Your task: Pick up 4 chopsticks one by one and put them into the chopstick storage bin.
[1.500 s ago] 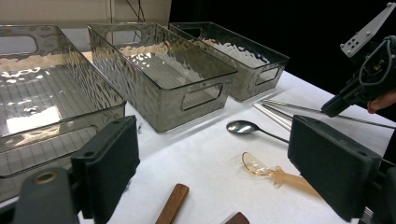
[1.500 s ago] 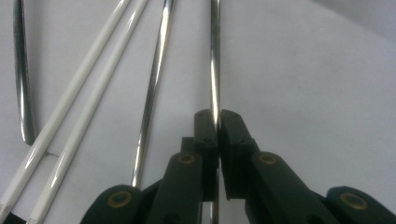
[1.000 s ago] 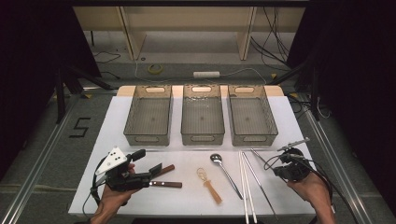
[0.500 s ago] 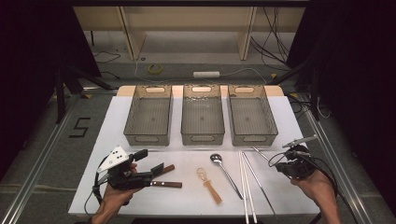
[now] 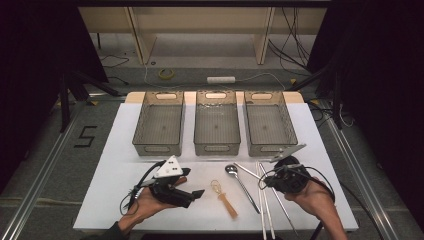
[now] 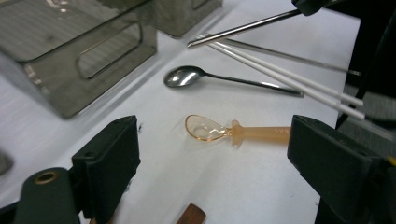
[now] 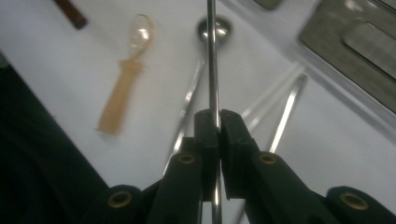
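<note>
Between black jaws, thin steel chopstick [image 7: 212, 56]

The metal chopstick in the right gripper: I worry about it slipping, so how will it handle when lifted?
The metal chopstick looks thin, smooth and shiny, so it may slide or pivot between the right gripper's shut jaws. It runs straight out past them, so it is probably stiff. Being round, it would likely roll on the white table if dropped.

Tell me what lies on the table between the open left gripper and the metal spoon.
The amber plastic spoon lies between the left gripper and the metal spoon, as the high view shows.
</note>
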Demonstrator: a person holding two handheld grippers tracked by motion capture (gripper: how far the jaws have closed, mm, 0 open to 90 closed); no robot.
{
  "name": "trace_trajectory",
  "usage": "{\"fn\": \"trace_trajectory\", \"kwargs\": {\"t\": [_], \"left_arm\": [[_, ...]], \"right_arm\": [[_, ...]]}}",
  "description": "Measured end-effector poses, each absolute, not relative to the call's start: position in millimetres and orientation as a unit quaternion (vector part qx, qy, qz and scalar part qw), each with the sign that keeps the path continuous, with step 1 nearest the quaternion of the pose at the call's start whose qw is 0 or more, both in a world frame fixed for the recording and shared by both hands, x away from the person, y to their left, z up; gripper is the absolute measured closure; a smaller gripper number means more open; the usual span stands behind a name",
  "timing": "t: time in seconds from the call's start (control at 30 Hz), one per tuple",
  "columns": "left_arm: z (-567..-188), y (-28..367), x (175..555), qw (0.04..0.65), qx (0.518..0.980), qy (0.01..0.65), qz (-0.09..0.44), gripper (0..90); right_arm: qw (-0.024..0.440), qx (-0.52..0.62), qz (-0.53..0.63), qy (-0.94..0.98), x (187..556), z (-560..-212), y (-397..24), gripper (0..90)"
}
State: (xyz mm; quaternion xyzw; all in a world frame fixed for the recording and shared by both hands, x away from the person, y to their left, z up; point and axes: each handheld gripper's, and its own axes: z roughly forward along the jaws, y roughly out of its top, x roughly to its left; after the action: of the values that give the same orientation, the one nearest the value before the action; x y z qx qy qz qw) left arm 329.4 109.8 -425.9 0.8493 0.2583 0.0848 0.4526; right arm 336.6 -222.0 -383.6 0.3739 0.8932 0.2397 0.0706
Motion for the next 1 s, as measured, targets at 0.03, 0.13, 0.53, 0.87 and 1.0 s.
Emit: {"fn": "trace_trajectory", "kwargs": {"t": [0.03,0.13,0.53,0.87,1.0], "left_arm": [[-425,106,331,0.45,0.852,0.253,0.083,16.1],[-425,96,335,0.439,0.864,0.234,0.076,16.2],[-435,71,333,0.372,0.911,0.159,0.078,17.3],[-442,66,337,0.354,0.923,0.13,0.071,29.2],[-444,62,335,0.337,0.932,0.106,0.077,36.0]], "right_arm": [[0.068,0.365,0.243,0.896,336,-383,-216,87.0],[0.058,0.337,0.243,0.908,333,-383,-198,87.0],[0.028,0.261,0.238,0.935,321,-387,-150,87.0],[0.021,0.236,0.239,0.942,318,-388,-138,86.9],[0.017,0.226,0.245,0.943,317,-389,-136,86.9]]}}
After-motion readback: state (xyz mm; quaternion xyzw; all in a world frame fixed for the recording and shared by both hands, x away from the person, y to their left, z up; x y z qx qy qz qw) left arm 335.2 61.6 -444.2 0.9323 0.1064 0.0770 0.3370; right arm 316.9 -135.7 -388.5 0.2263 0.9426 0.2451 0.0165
